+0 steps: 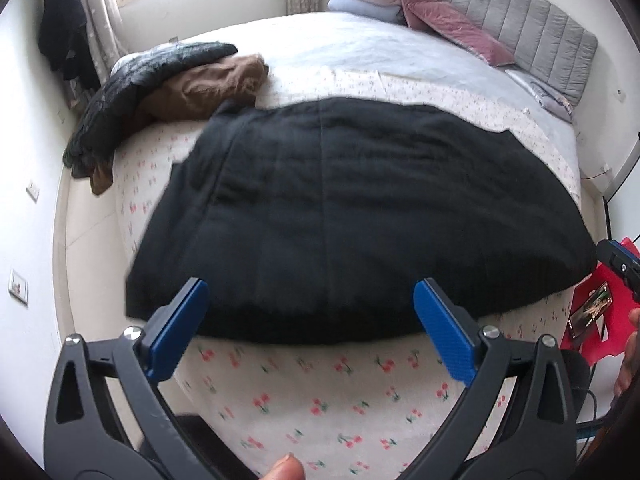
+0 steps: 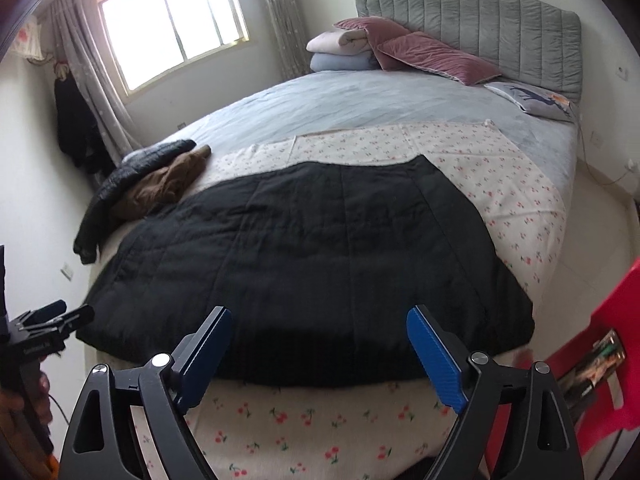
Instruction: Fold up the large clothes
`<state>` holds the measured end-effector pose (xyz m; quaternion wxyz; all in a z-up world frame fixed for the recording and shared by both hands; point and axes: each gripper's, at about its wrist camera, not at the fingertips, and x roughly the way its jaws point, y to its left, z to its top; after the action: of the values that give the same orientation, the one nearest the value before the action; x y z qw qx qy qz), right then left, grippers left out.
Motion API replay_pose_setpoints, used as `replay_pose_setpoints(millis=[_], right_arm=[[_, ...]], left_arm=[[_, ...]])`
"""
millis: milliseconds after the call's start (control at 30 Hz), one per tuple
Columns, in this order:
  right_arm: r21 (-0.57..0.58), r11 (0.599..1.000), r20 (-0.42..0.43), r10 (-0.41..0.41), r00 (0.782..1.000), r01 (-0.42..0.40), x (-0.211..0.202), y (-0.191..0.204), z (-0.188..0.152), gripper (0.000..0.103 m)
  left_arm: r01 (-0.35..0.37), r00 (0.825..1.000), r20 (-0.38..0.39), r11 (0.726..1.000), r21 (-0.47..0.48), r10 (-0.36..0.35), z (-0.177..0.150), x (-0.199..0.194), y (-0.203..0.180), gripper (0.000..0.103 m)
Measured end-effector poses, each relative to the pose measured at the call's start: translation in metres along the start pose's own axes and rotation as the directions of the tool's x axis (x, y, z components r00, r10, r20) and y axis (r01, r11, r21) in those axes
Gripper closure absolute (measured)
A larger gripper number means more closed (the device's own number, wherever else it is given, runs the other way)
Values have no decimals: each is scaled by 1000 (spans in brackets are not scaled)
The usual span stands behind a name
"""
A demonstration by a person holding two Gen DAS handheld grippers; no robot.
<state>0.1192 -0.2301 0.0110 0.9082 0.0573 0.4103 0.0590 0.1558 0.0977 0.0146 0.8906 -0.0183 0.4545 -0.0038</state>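
Left gripper (image 1: 310, 308): I see my black-framed left gripper with blue-padded fingers (image 1: 180, 330) spread wide, nothing between them, hovering just off the near edge of the bed.
Right gripper (image 2: 318, 342): my right gripper's blue fingers (image 2: 434, 360) are likewise spread apart and empty, hanging over the near hem of the garment; in the left view its body shows at the far right edge.
Bedsheet: the white cotton sheet printed with red cherries (image 1: 320, 400) covers the near part of the bed and drapes down its front below my fingers.
Task garment: the large black quilted garment (image 2: 312, 256) lies spread flat across the cherry sheet, its near hem at the bed's front edge, stitched seams running away from me. I cannot tell which kind of garment it is.
Right side: a red plastic stool (image 2: 604, 364) stands beside the bed, with a phone-like screen (image 1: 592, 308) lying on it.
Left pile: a shiny black padded jacket (image 2: 132, 188) hangs over the bed's left edge, a crumpled brown garment (image 1: 208, 88) touching it, just beyond the black garment's far left corner.
Far bed: a pale blue blanket (image 2: 360, 100) covers the far half.
Headboard end: dusty-pink velvet pillows (image 2: 432, 56) and folded pale quilts (image 2: 340, 50) sit against the grey padded headboard (image 2: 480, 20).
Back wall: a bright window (image 2: 172, 20) with curtains.
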Motion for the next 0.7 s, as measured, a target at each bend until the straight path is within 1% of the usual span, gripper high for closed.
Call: replay_pose_setpoints(millis=[67,167,300,400,467,700], right_arm=[[-10,1000,-4,-14,1000,14,0,7,-7,13],[-31,999,-15,-12,1000,12,3,17,-16,13],[-40,999,-24,-13,1000,12,6,28,-26,13],[-52,999,-35,-16,999,14,10,35,-31,13],[-69,997,-30,-33,999,30,12,41,-32,13],[-93,995,-10,-46,999,45,17,51,-37,13]], left_arm=[[-2,1000,-15,1000,-1,2,-9,4,-7,1],[4,999,-40,1000,15,-3,-22,9,-21,1],[4,999,-54,1000,24,-3,-32,13,-35,1],[2,999,-51,1000,21,-1,-35,13,-43,1],[1,999,-48,1000,17,0,-37,13,-47,1],[-14,999,-36,1000,-11,14,-39,13,-51,1]])
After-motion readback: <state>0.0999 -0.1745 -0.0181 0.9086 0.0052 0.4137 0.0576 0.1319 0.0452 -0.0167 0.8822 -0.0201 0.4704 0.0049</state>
